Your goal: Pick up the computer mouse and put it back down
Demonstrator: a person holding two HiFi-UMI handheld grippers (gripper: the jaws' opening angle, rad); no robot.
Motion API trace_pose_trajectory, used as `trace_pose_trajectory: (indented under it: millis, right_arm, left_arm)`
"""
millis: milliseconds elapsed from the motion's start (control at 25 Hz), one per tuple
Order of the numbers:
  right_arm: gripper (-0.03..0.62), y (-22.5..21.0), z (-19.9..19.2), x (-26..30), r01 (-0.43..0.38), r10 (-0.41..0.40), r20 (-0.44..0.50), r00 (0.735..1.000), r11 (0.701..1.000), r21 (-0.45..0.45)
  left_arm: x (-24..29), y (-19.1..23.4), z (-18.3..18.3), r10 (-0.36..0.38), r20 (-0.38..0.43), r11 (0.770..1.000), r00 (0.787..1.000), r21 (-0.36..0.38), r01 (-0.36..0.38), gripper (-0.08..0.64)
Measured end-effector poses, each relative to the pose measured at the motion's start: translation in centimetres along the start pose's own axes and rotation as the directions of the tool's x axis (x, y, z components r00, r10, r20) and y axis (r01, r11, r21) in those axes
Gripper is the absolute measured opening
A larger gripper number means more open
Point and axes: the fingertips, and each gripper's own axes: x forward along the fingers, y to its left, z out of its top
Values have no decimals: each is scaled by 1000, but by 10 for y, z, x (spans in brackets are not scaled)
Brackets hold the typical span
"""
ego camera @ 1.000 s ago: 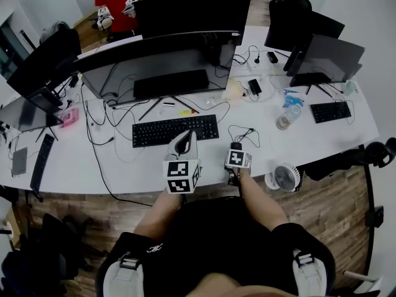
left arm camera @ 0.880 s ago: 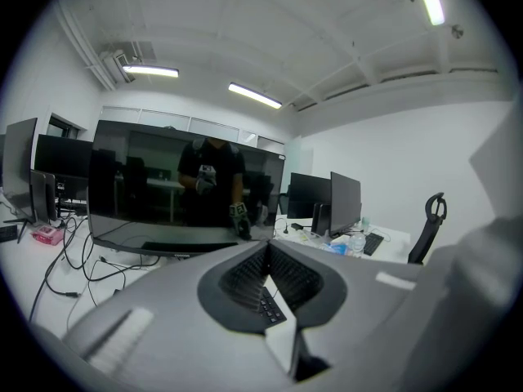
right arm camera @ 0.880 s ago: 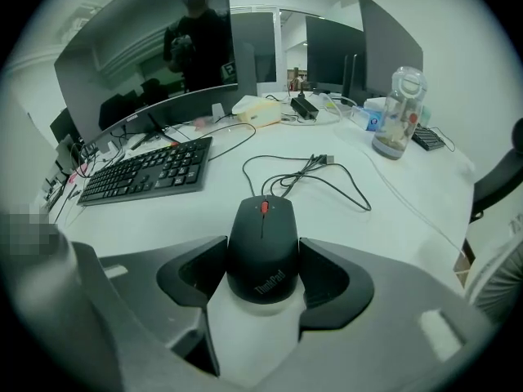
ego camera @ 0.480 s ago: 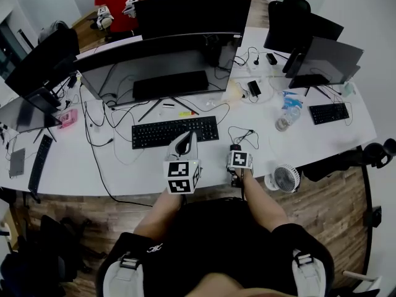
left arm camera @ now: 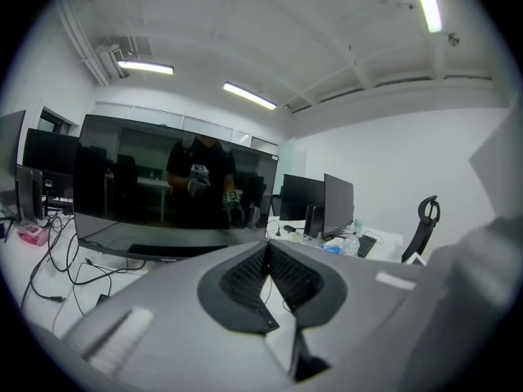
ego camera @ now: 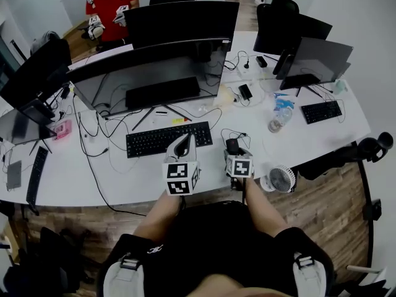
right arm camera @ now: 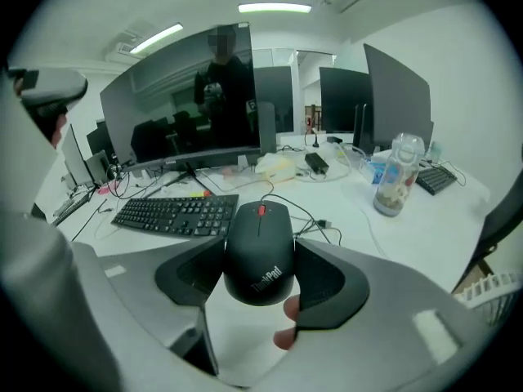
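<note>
A black computer mouse [right arm camera: 260, 251] with a red wheel lies between the jaws of my right gripper [right arm camera: 260, 261]. The pads stand wide, close along its two sides, and I see no squeeze on it. Its cable runs off over the white desk [right arm camera: 343, 219]. In the head view the mouse [ego camera: 232, 145] shows just beyond the right gripper [ego camera: 236, 154], near the desk's front edge. My left gripper [ego camera: 183, 142] is held up by the keyboard's near edge. Its pads [left arm camera: 267, 251] meet, with nothing between them.
A black keyboard [ego camera: 162, 139] lies left of the mouse, under a wide monitor [ego camera: 148, 73]. A clear bottle [ego camera: 276, 119] stands to the right, and a small white fan [ego camera: 281, 179] hangs at the desk's edge. Loose cables [ego camera: 238, 133] lie beyond the mouse. A person in red [ego camera: 111, 5] stands across the desk.
The head view has shifted a little, so the desk sits further left in the frame. The right gripper stays at the mouse. The left gripper holds its place.
</note>
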Motion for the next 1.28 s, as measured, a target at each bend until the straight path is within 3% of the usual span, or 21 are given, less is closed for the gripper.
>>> trace_pose_trajectory:
  millis: [280, 640, 880, 1280]
  right_arm:
    - [264, -6, 73, -54, -5, 5, 191, 982, 1000, 4]
    - [264, -25, 155, -132, 8, 0, 438, 899, 1000, -16]
    - [262, -28, 175, -147, 1, 18, 480, 877, 999, -38]
    - [262, -28, 172, -133, -14, 39, 458, 888, 998, -58]
  left_arm:
    - [9, -3, 0, -7, -1, 1000, 1000, -12, 7, 54]
    - [17, -24, -2, -25, -5, 1000, 1000, -6, 25, 54]
    - [23, -29, -2, -18, -6, 1000, 1000, -11, 18, 54]
    - [26, -28, -2, 2, -5, 1000, 1000, -9, -2, 54]
